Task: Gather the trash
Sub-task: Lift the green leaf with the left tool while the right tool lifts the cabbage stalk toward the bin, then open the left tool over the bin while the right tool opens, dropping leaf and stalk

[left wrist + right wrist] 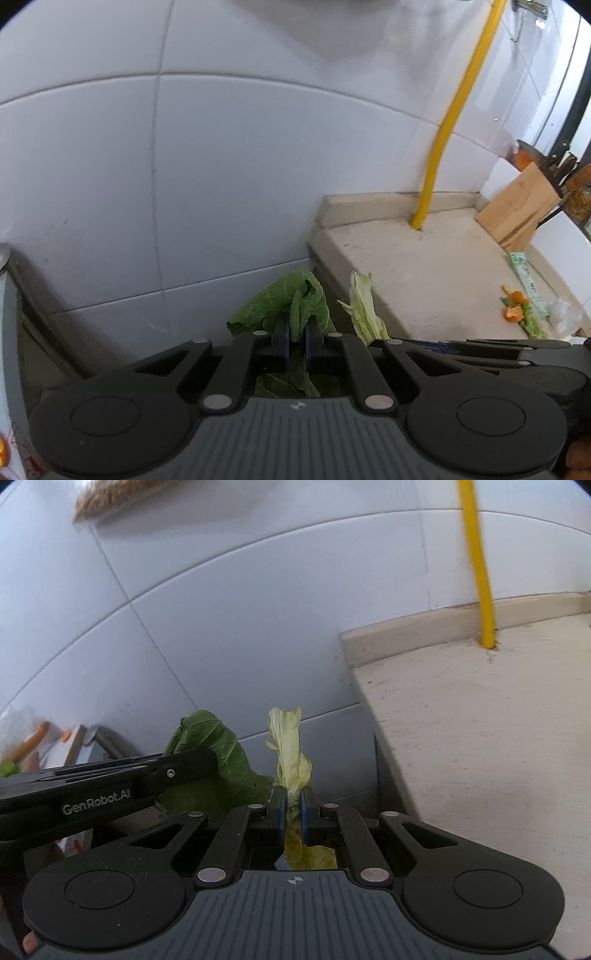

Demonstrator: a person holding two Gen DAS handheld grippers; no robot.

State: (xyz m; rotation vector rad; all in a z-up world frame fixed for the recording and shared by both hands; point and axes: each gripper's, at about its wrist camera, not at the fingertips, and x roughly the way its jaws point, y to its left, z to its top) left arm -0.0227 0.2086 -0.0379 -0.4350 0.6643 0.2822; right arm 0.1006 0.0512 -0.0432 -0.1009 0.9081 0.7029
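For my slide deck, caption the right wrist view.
Right claw shut on a pale leaf; left claw holds a green leaf beside it.

I can read one name only. White letters say "GenRobot.AI" on the black side of the left gripper (218, 764), which I see from the right wrist view at about 9 o'clock. The last letter is partly cut off. A long green packet (526, 284) lies on the counter (424, 258) at about 3 o'clock in my left view. It has marks, but too small to read.
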